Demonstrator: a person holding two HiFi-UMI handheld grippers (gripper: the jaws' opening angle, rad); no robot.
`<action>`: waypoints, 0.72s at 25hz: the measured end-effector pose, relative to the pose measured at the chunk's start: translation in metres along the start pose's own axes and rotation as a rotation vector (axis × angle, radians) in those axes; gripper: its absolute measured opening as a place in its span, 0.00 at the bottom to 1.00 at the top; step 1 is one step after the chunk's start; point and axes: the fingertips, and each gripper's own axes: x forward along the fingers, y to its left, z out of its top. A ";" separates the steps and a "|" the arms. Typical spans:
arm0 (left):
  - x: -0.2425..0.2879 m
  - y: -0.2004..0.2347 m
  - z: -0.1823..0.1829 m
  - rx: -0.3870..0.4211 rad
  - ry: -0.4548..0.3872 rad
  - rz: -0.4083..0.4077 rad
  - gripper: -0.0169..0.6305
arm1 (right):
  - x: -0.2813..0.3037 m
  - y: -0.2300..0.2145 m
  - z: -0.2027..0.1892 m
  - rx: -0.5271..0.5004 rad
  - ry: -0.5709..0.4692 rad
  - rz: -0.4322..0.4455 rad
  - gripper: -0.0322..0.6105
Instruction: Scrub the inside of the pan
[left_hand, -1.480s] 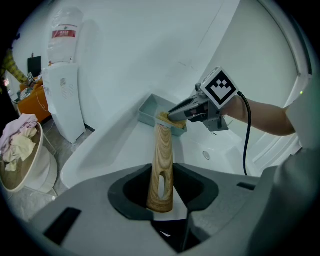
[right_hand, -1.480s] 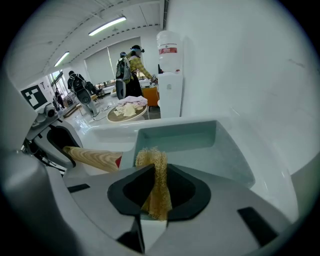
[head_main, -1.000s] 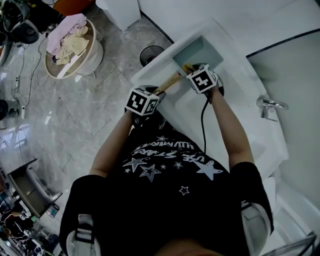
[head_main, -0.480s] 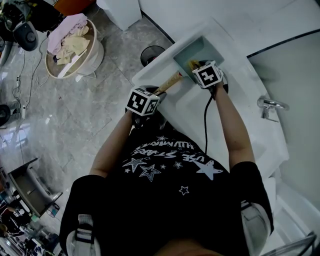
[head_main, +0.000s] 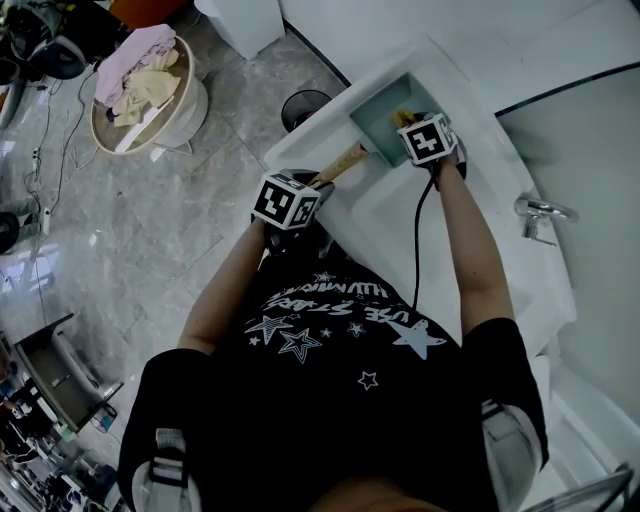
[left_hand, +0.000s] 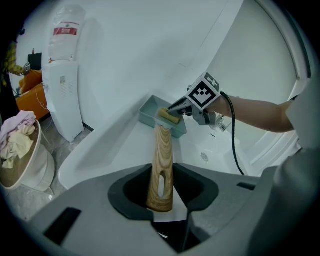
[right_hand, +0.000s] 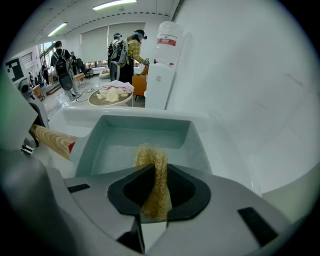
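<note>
The left tool (left_hand: 161, 189) is clamped on the end of the wooden handle (left_hand: 163, 145). The handle runs up and away from its jaws to the square, pale blue-green pan (left_hand: 147, 119), which sits on the broad rim of a white sink (left_hand: 115, 145). The right tool (right_hand: 158, 195) pinches a coarse yellow scrub pad (right_hand: 150, 160), which sticks out past its jaws and down into the pan. Whether the pad presses on the bottom is unclear. Only the right gripper view looks into the pan and shows its inner walls and floor; the left gripper view sees just the outer wall. The left gripper view does show the drain (left_hand: 204, 156) low in the basin beside the pan, and the forearm behind the right tool. The head view alone shows the black star-printed shirt (head_main: 340, 330) nearest the camera and the faucet (head_main: 540, 212) at the sink's far side. Farther off, a laundry basket (head_main: 150, 95) of clothes stands on the grey floor (head_main: 150, 230). A water dispenser (right_hand: 159, 75) stands beyond the pan, and people (right_hand: 125, 50) in the room behind it appear only in the right gripper view.
</note>
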 end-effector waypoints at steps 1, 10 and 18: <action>0.000 0.000 0.000 -0.001 -0.001 0.000 0.23 | 0.001 -0.003 -0.002 0.005 0.013 -0.007 0.17; -0.001 0.001 0.000 0.004 0.002 0.003 0.23 | 0.006 -0.034 0.002 -0.009 -0.002 -0.122 0.17; -0.002 0.003 0.001 0.018 0.005 0.006 0.23 | 0.008 -0.050 0.002 0.043 -0.004 -0.169 0.17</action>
